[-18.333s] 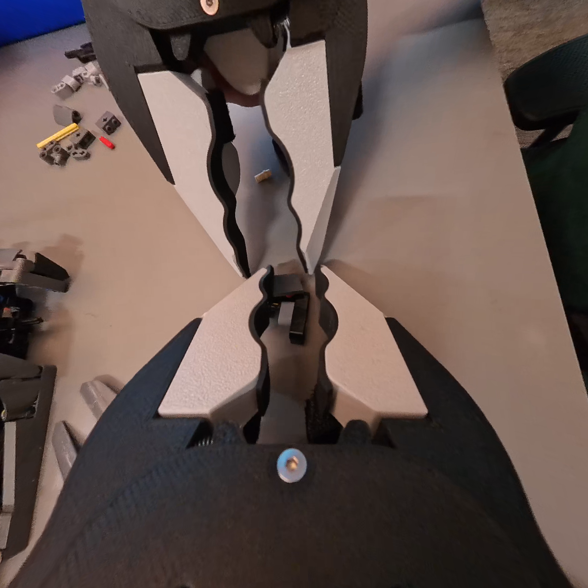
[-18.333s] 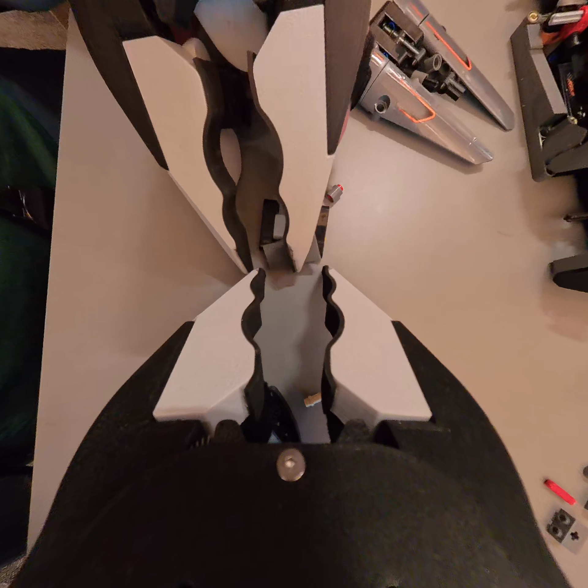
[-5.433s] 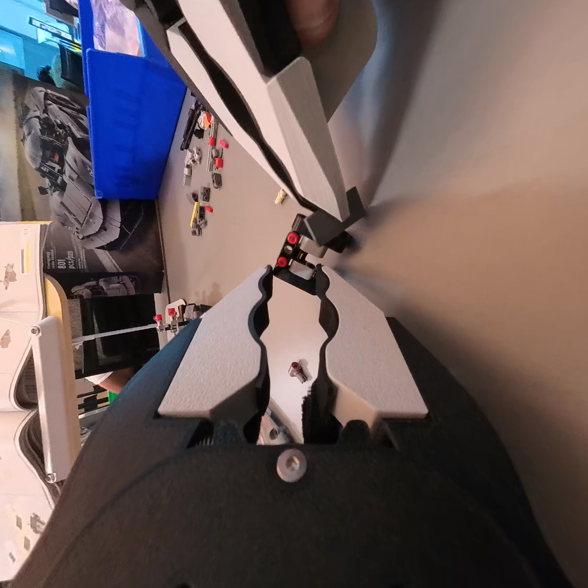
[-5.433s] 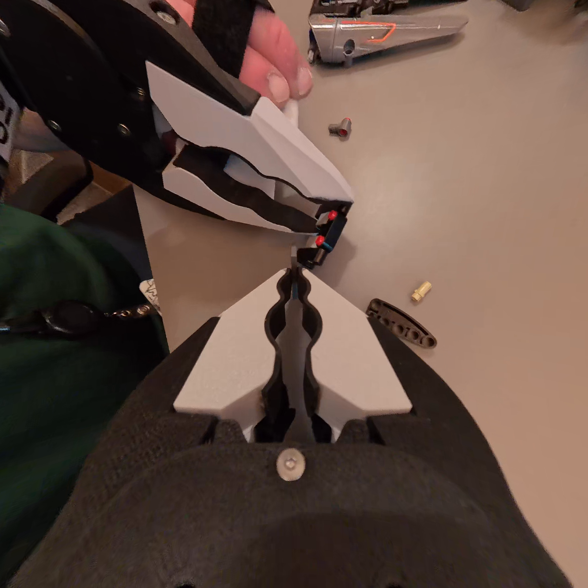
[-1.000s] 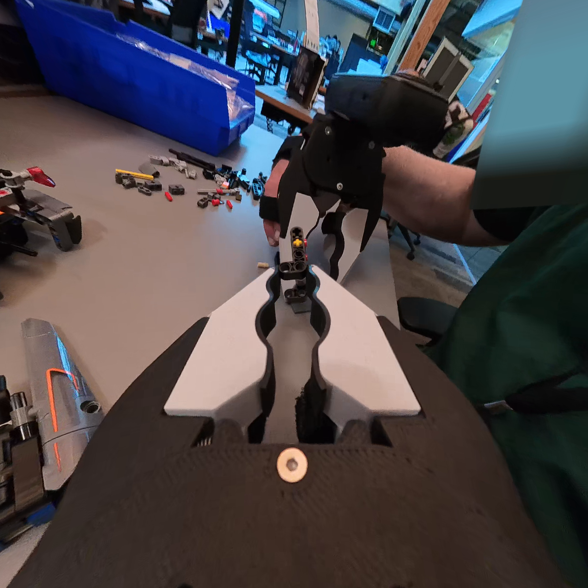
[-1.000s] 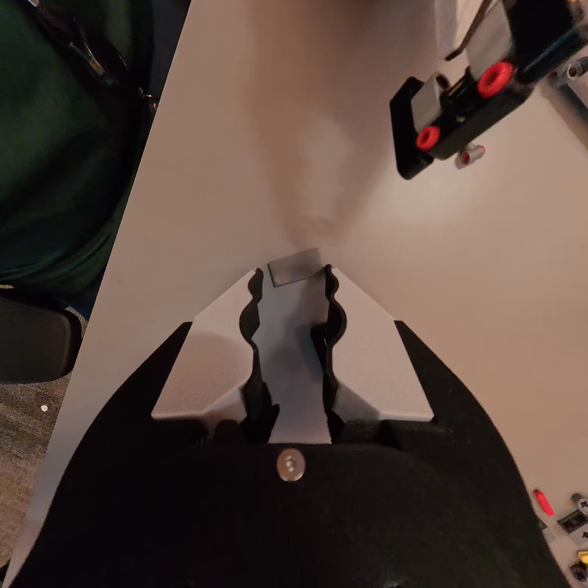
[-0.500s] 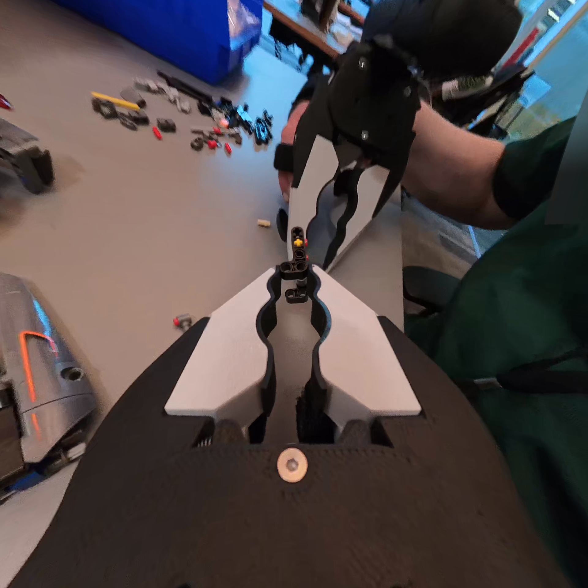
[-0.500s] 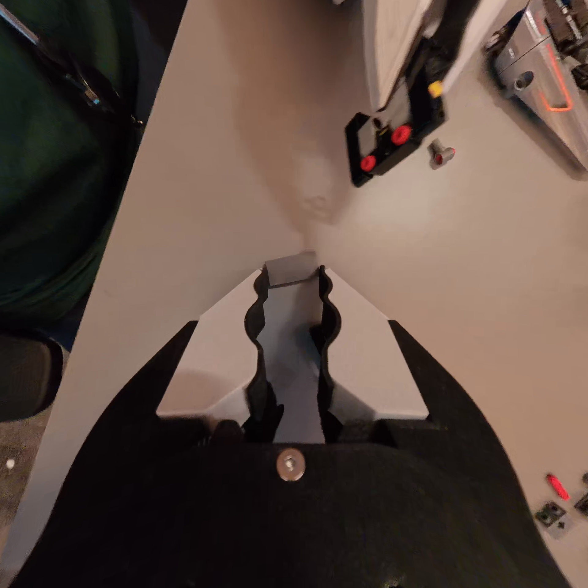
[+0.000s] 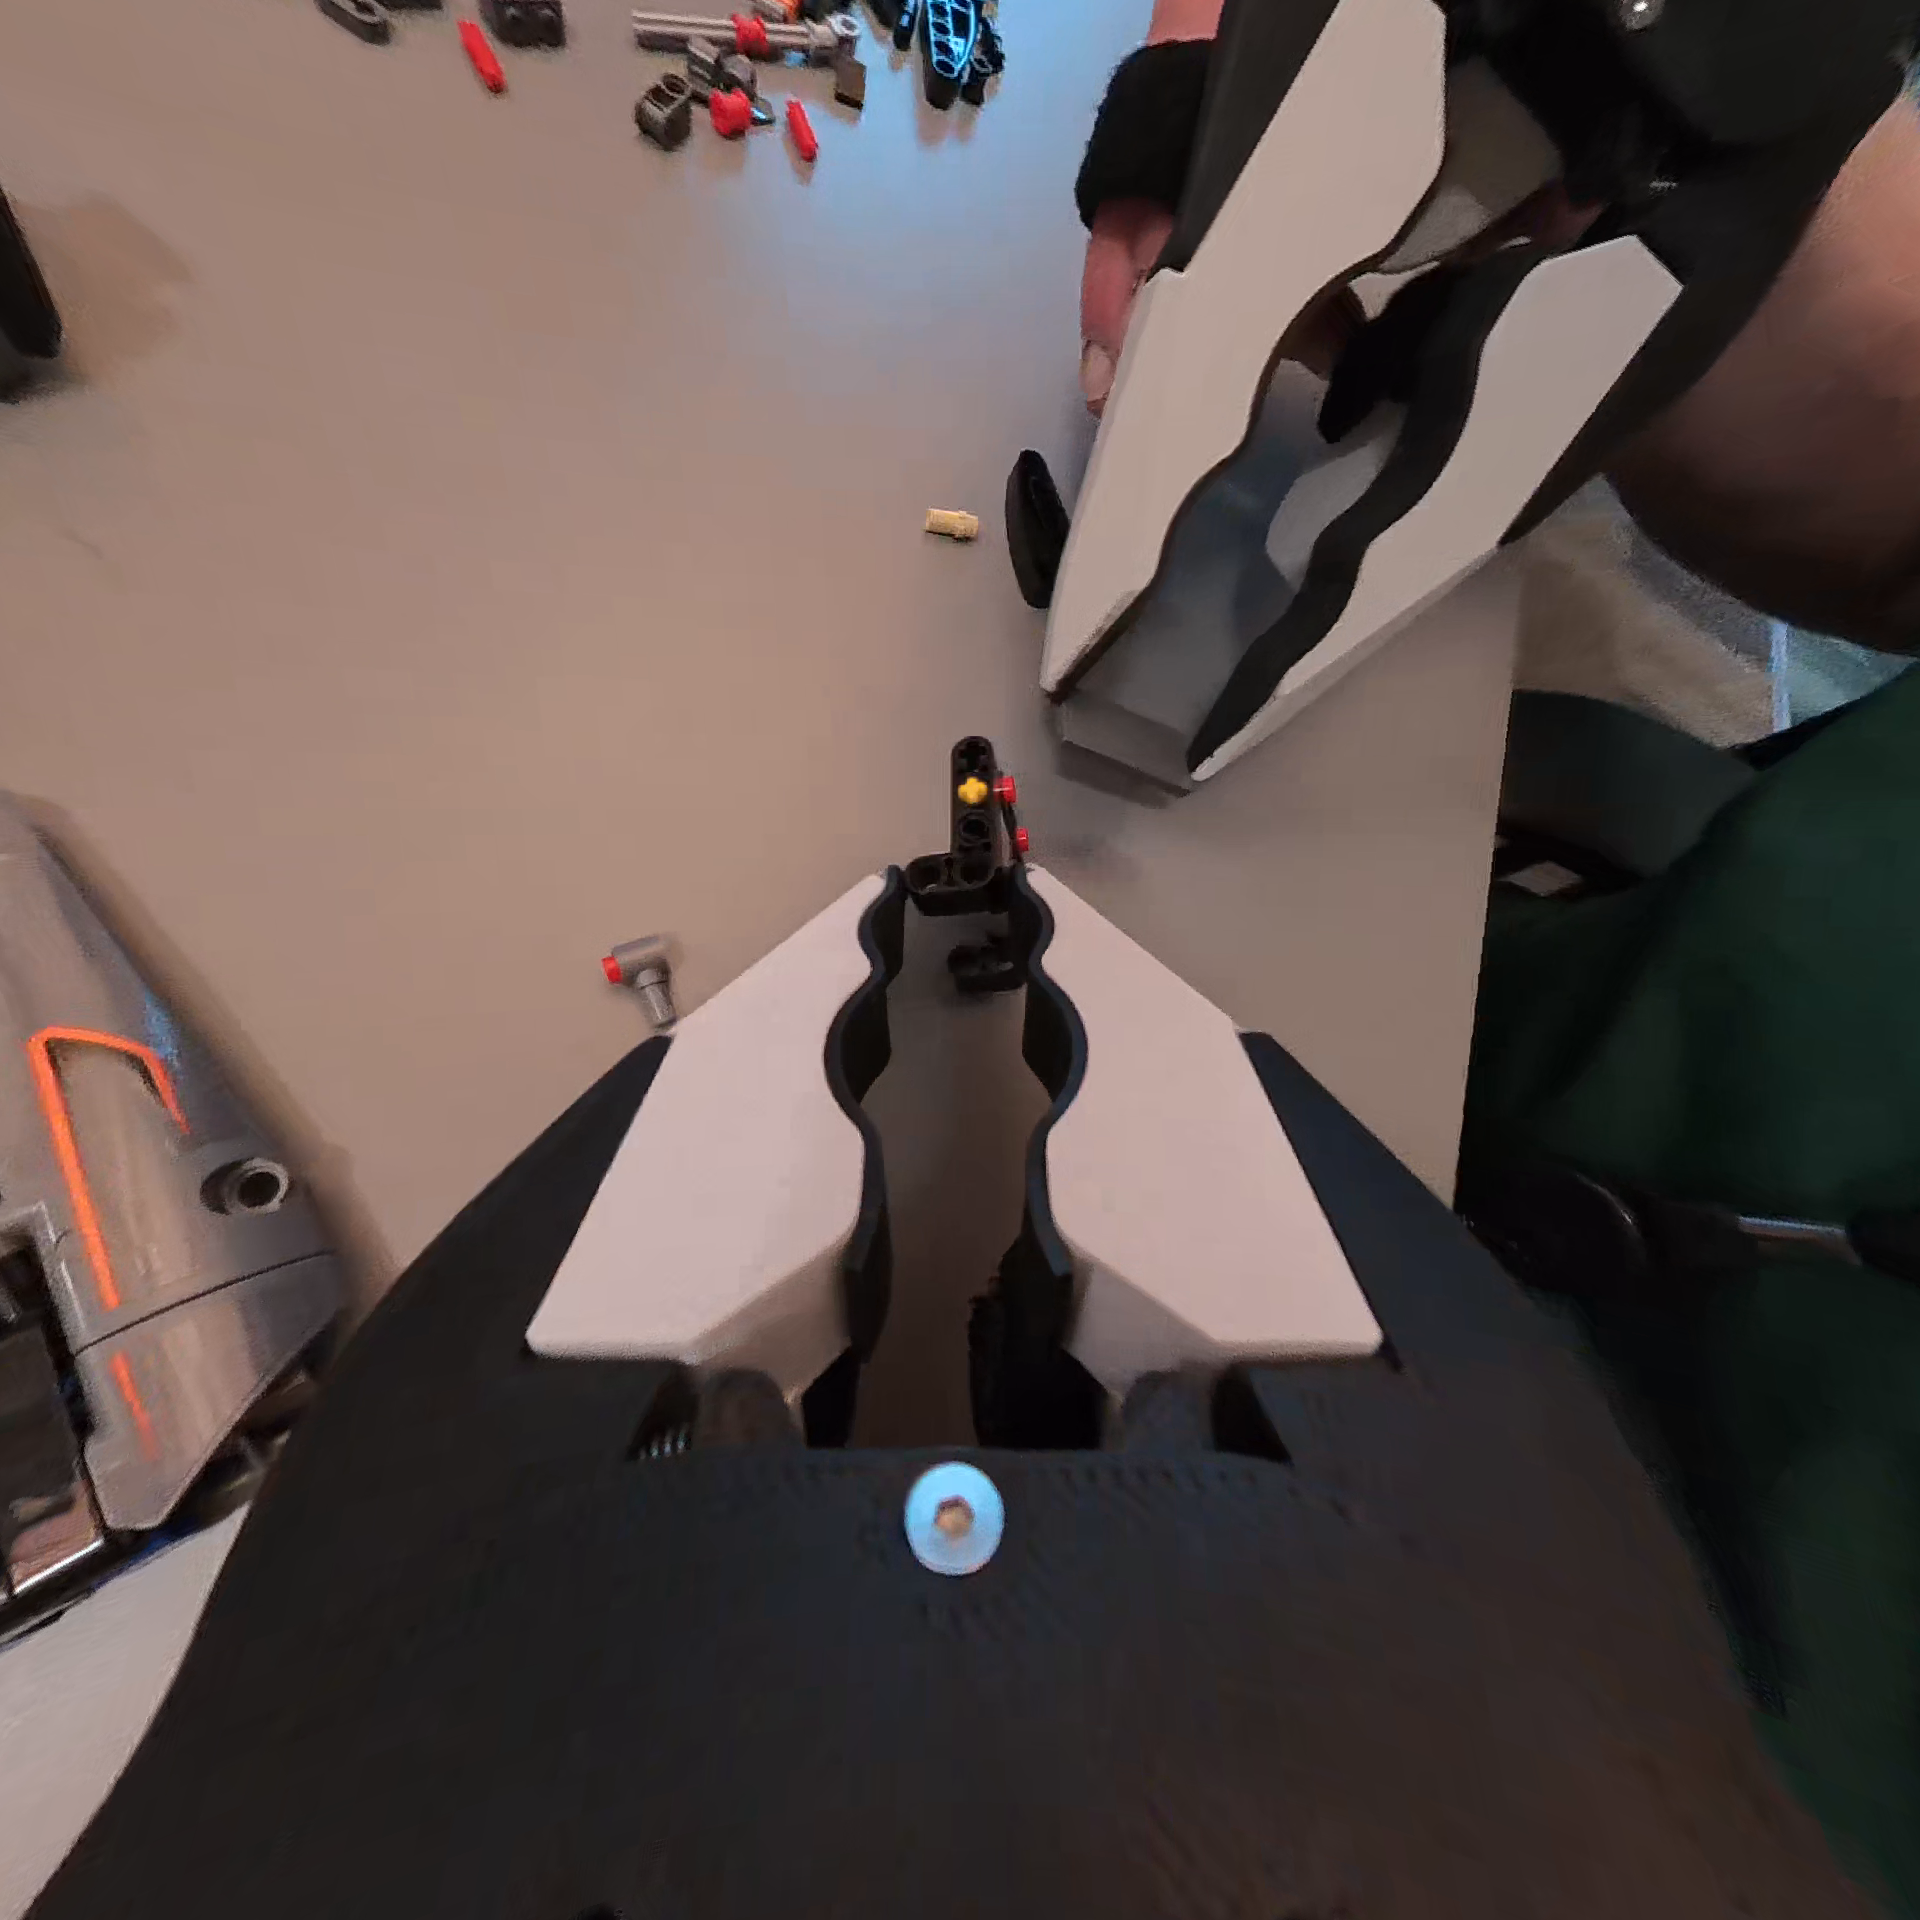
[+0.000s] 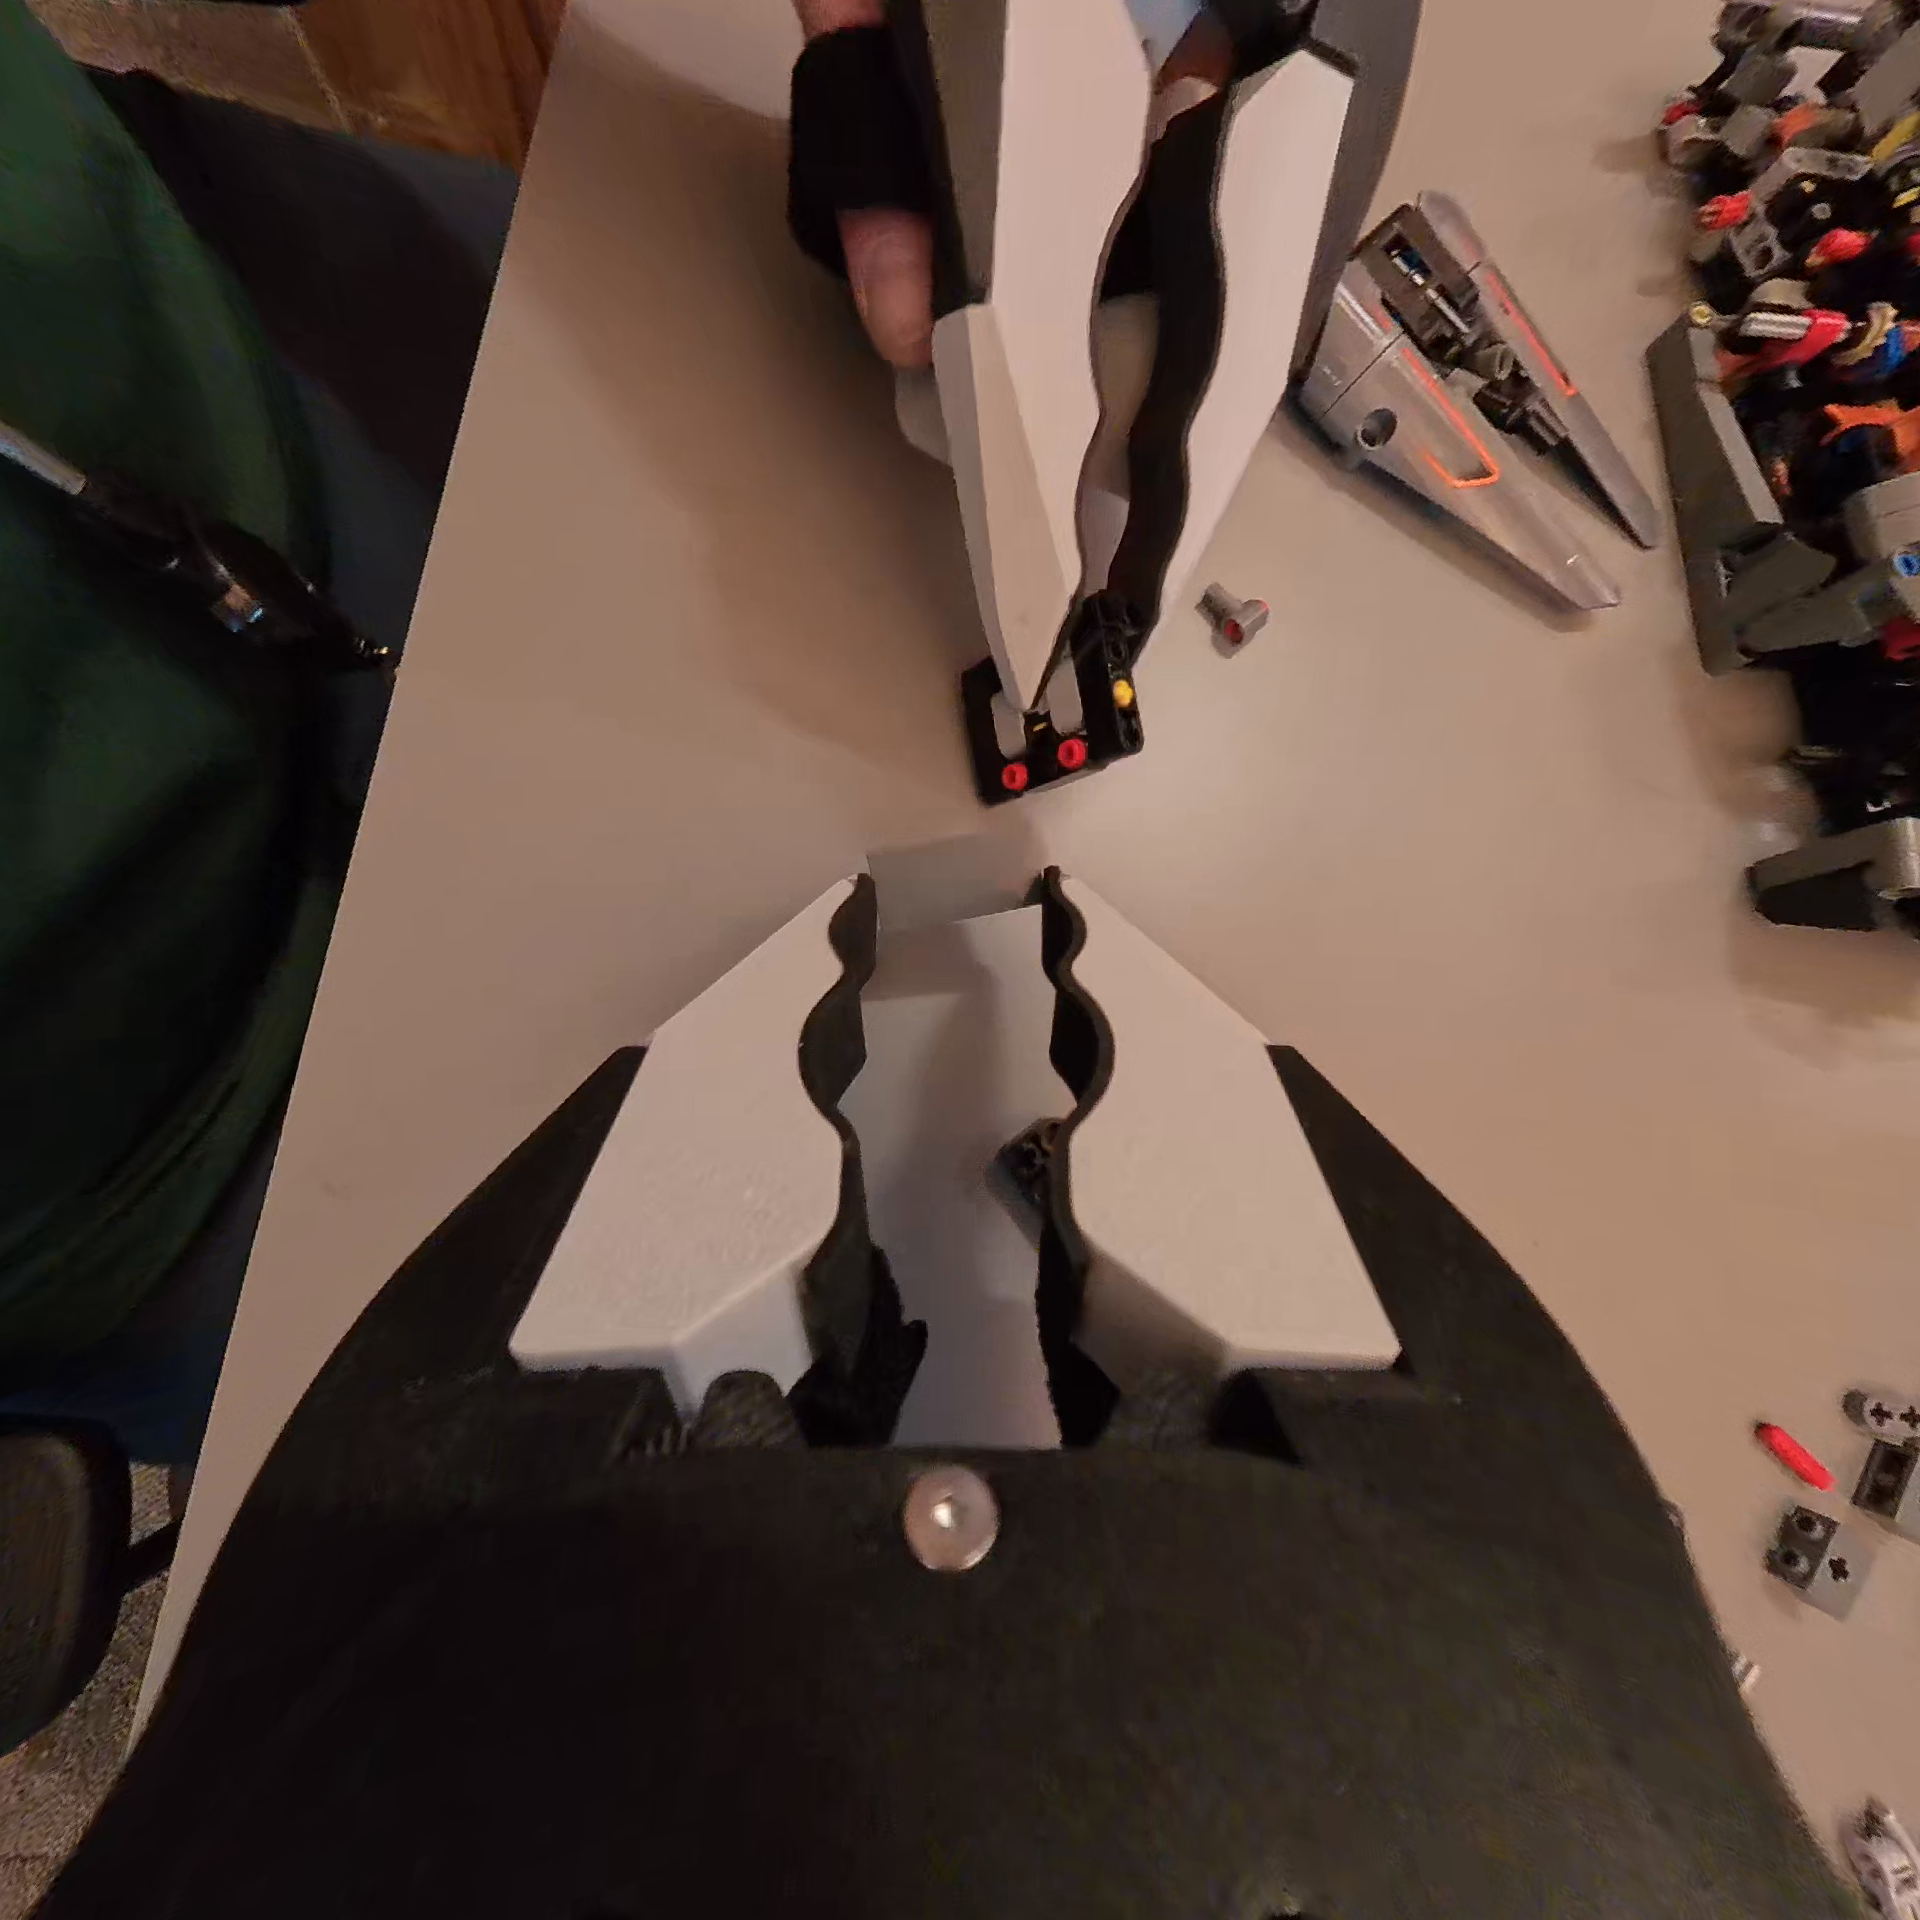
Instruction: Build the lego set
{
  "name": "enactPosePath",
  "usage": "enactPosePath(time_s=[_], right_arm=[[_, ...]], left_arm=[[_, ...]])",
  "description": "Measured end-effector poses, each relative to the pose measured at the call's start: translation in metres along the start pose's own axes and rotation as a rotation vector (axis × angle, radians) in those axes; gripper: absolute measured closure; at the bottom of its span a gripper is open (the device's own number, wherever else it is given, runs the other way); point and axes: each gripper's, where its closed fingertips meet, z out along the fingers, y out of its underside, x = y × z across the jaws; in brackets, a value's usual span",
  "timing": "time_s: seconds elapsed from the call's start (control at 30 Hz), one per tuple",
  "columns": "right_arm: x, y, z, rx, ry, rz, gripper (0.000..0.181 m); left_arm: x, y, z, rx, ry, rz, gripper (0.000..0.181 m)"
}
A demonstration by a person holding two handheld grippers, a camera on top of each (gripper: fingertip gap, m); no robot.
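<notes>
Now the left gripper [image 9: 962, 883] is closed on a small black lego assembly [image 10: 1055, 717] with red pins and a yellow axle, holding it just above the grey table [image 10: 675, 623]. Opposite it, the right gripper [image 10: 956, 894] clamps a flat grey tile [image 10: 951, 894] at its tips. A grey connector [image 9: 644, 971] with a red pin lies nearby on the table, beside a grey wing panel [image 10: 1455, 436].

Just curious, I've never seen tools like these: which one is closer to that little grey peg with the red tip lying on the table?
Left. The left hand-held gripper holds the black assembly just beside the peg; the right hand-held gripper is farther back.
</notes>
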Motion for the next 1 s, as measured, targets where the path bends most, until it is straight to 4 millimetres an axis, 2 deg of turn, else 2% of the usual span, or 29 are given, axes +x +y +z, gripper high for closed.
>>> enactPosePath(time_s=[0.2, 0.43, 0.6, 0.77, 1.0], right_arm=[[0.005, -0.002, 0.004, 0.014, 0.023, 0.015, 0.151], [0.009, -0.001, 0.003, 0.022, 0.05, 0.043, 0.151], [0.014, -0.002, 0.001, 0.034, 0.066, 0.064, 0.151], [0.019, -0.003, 0.007, 0.006, 0.054, 0.062, 0.151], [0.03, -0.003, 0.017, -0.03, -0.01, 0.042, 0.151]], left_arm=[[-0.009, -0.005, -0.003, 0.037, -0.075, 0.063, 0.148], [-0.008, -0.013, -0.011, 0.105, -0.089, 0.129, 0.144], [-0.004, -0.014, -0.011, 0.103, -0.128, 0.243, 0.145], [0.008, -0.018, -0.007, 0.097, -0.138, 0.376, 0.151], [0.013, -0.014, 0.002, 0.03, -0.184, 0.584, 0.156]])
